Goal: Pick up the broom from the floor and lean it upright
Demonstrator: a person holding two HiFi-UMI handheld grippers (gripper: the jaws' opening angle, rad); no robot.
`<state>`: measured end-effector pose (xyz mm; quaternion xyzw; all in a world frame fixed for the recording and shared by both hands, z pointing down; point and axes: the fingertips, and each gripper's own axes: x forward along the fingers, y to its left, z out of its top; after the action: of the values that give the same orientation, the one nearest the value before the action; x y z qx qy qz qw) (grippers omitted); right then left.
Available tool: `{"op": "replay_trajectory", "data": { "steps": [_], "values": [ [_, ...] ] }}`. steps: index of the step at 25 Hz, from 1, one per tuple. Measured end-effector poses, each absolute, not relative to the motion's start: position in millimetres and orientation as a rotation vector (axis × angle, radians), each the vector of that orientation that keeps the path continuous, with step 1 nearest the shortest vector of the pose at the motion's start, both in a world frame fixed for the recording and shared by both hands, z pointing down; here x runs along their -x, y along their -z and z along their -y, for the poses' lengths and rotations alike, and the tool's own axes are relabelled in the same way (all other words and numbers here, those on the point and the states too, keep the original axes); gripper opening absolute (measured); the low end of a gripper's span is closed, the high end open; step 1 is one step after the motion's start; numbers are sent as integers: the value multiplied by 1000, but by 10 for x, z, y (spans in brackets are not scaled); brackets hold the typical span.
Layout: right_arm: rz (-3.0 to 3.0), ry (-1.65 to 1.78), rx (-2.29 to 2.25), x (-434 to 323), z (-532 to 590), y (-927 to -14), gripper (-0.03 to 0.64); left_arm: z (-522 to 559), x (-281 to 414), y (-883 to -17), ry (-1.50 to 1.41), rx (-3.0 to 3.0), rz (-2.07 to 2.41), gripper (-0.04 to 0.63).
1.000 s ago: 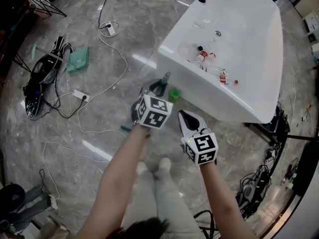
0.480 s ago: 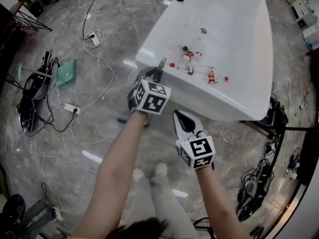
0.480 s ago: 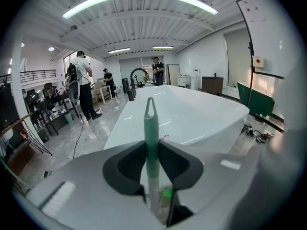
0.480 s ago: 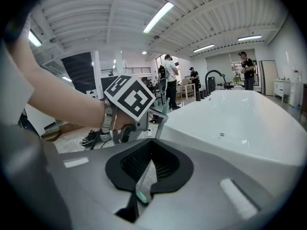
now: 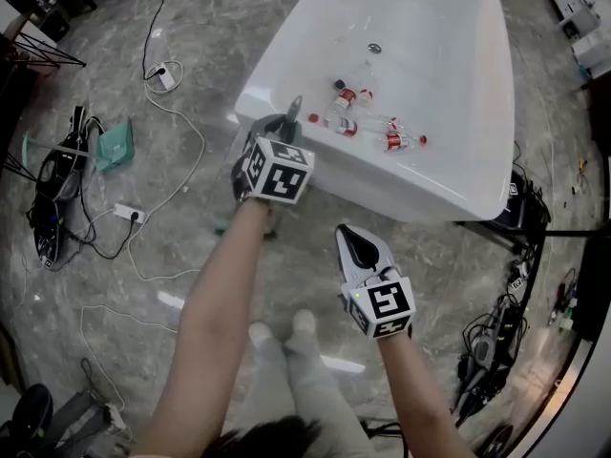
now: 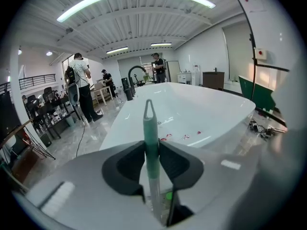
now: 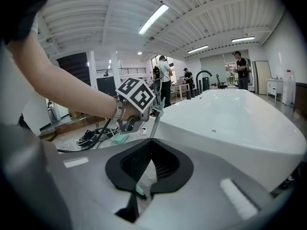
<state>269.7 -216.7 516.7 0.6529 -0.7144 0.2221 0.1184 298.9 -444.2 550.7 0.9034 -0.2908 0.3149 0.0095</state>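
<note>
So the left claw (image 6: 152,153) has the broom (image 6: 149,121) by its green handle, pads on either side, and it's opening a touch right now. The handle stands pretty much upright, with its tip next to the rim of the white bathtub (image 5: 449,74). The right claw (image 7: 151,143) is closed up with nothing in it.

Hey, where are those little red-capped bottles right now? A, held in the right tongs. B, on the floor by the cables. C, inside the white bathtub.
C: the bottles lie scattered on the bottom of the white bathtub, not on the floor.
</note>
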Motion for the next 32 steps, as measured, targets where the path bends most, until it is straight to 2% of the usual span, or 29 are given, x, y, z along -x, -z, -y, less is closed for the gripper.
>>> {"op": "replay_trajectory", "data": {
  "steps": [2, 8, 13, 15, 18, 22, 32],
  "values": [
    [2090, -653, -1916, -2712, 2146, -5159, 2, 4441, -3015, -5514, -995, -2822, 903, 93],
    [2099, -638, -1926, -2745, 2122, -5085, 2, 4403, -3005, -5501, -1033, -2820, 895, 166],
    [2106, -628, -1928, -2751, 2140, -4952, 2, 4304, -2946, -5390, -1022, -2826, 889, 167],
    [2112, -617, -1933, -2735, 2156, -4845, 2, 4215, -2932, -5308, -1005, -2833, 869, 159],
    [2134, -591, -1919, -2652, 2173, -4645, 2, 4002, -2882, -5086, -945, -2883, 821, 113],
    [2168, -521, -1890, -2545, 2157, -4313, 2, 3699, -2769, -4736, -862, -2937, 767, 2],
    [2218, -355, -1871, -2323, 2212, -3539, 2, 3256, -2392, -3782, -603, -2895, 726, 0]
  ]
}}
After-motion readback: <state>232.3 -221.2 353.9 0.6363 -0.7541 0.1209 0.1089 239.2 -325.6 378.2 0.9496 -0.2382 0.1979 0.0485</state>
